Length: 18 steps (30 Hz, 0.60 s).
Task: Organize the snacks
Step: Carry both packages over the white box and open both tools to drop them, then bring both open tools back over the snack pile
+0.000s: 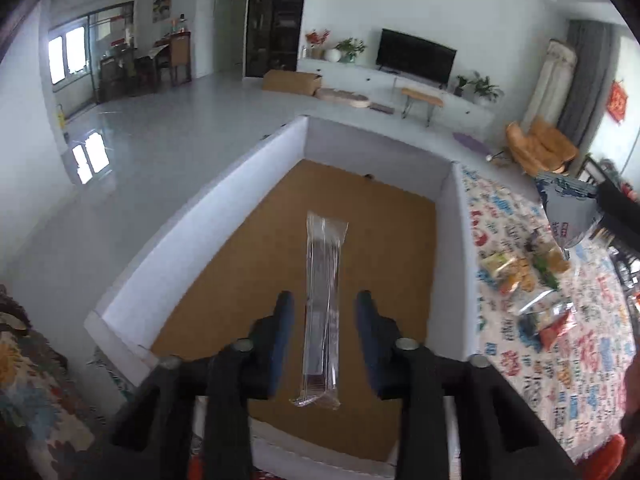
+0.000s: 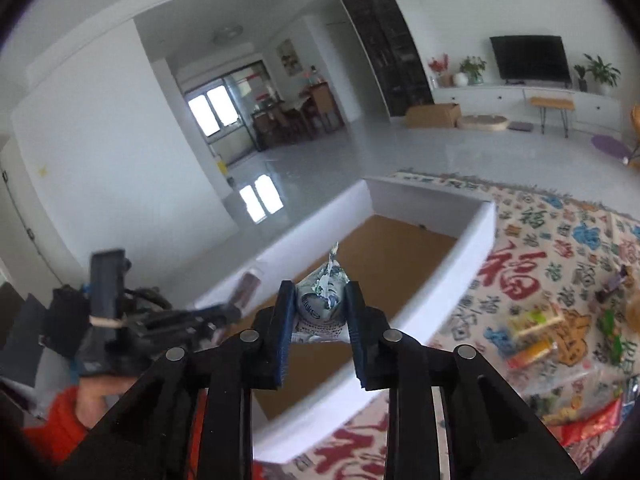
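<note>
One clear packet (image 1: 322,312) lies between the open left gripper's (image 1: 325,304) fingers.

Red "福" characters cover the tablecloth (image 2: 516,276).

A long clear plastic packet (image 1: 323,312) lies in the white-walled cardboard box with a brown floor (image 1: 224,184). The box sits on the table under a patterned cloth (image 1: 520,360); a heap of assorted snack packets (image 1: 532,280) lies to its right.

Clear long packet (image 1: 322,312) lies in white box (image 1: 192,216).
</note>
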Each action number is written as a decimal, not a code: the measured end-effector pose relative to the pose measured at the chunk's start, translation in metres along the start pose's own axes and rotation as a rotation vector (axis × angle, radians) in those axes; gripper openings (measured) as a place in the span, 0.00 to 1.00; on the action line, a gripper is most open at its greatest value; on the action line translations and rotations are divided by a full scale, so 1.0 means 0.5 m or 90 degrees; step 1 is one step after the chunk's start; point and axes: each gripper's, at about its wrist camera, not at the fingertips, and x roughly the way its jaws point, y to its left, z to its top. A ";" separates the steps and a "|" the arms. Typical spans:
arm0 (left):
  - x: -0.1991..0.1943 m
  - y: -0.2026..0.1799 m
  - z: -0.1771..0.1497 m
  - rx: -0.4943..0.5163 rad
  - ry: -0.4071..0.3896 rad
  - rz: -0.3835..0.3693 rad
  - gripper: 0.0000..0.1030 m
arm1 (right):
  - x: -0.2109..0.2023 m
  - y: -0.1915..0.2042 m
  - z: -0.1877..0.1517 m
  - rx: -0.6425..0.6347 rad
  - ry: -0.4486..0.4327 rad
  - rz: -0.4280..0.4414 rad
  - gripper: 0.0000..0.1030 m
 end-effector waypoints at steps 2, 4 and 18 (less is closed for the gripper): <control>0.003 0.010 -0.008 0.006 -0.029 0.060 0.89 | 0.018 0.007 0.014 0.024 -0.002 -0.004 0.74; -0.009 0.010 -0.024 0.005 -0.078 0.084 0.89 | -0.001 -0.006 0.005 0.042 -0.032 -0.015 0.74; 0.014 -0.218 -0.100 0.130 -0.110 -0.052 0.89 | -0.296 -0.471 -0.380 0.155 0.078 -0.467 0.75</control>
